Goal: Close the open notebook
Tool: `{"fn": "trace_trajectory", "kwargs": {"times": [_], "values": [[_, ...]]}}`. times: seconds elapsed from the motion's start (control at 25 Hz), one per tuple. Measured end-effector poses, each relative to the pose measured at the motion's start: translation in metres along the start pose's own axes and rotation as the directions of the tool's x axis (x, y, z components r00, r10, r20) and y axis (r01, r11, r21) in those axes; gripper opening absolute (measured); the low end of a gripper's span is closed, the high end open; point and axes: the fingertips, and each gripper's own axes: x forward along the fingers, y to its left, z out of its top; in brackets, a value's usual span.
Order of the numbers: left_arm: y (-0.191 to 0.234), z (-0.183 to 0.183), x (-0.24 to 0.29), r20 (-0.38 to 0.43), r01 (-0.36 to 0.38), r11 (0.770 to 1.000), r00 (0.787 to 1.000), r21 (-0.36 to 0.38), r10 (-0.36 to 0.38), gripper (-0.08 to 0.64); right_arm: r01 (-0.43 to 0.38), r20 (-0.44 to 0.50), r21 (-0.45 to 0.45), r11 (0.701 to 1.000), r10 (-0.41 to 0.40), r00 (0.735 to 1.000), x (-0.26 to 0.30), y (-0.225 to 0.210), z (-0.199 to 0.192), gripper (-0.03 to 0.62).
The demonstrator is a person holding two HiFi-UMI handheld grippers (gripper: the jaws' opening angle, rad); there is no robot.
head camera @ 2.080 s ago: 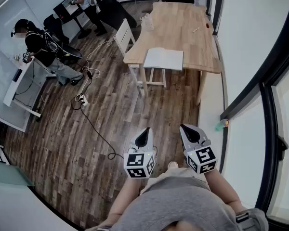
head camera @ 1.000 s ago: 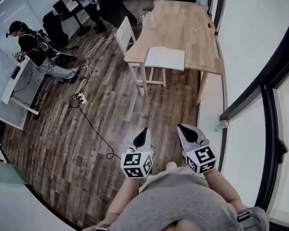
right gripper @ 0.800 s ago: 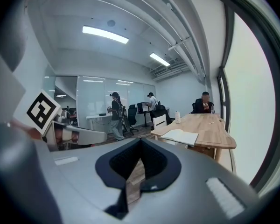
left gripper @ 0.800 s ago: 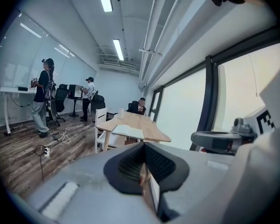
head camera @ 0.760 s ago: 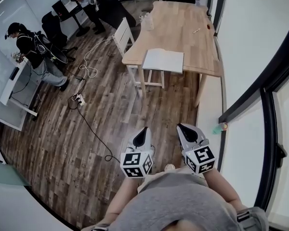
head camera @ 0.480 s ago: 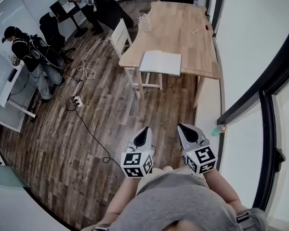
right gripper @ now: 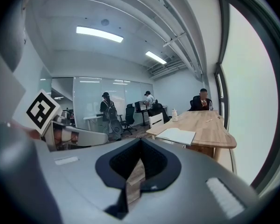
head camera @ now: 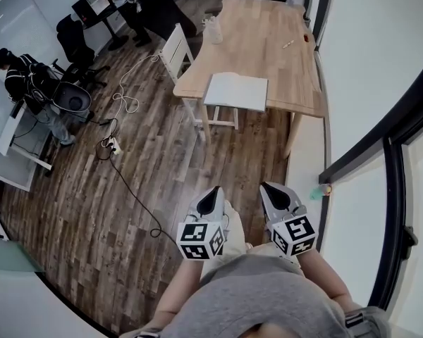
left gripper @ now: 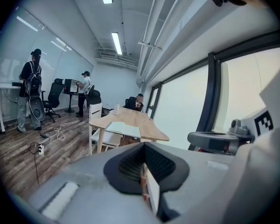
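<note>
The open notebook (head camera: 236,91) lies flat w/ white pages up on the near end of the long wooden table (head camera: 289,55), right by its edge; a white chair (head camera: 175,51) stands at the table's left side. The left gripper (head camera: 214,191) & right gripper (head camera: 266,188) are side by side over the wood floor (head camera: 162,160), well apart from the notebook; both point toward the table; each has its jaws together w/ nothing in them.

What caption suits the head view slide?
Left gripper and right gripper face an open notebook on a wooden table ahead.
</note>
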Motion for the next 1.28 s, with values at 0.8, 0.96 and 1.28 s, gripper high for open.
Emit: {"fn": "trace_trajectory", "kwargs": {"times": [0.8, 0.96, 1.28], "values": [[0.081, 0.06, 0.118, 0.014, 0.002, 1.0, 1.0, 0.018, -0.002, 0.003, 0.06, -0.014, -0.007, 0.998, -0.061, 0.998, 0.114, -0.073, 0.033, 0.002], [0.099, 0.077, 0.149, 0.008, 0.008, 1.0, 1.0, 0.029, -0.008, 0.003, 0.079, -0.016, -0.005, 0.997, -0.079, 0.997, 0.14, -0.091, 0.045, 0.002], [0.13, 0.103, 0.21, -0.024, 0.018, 0.998, 1.0, 0.058, -0.016, 0.003, 0.123, -0.008, -0.003, 0.992, -0.124, 0.992, 0.19, -0.13, 0.07, 0.002]]}}
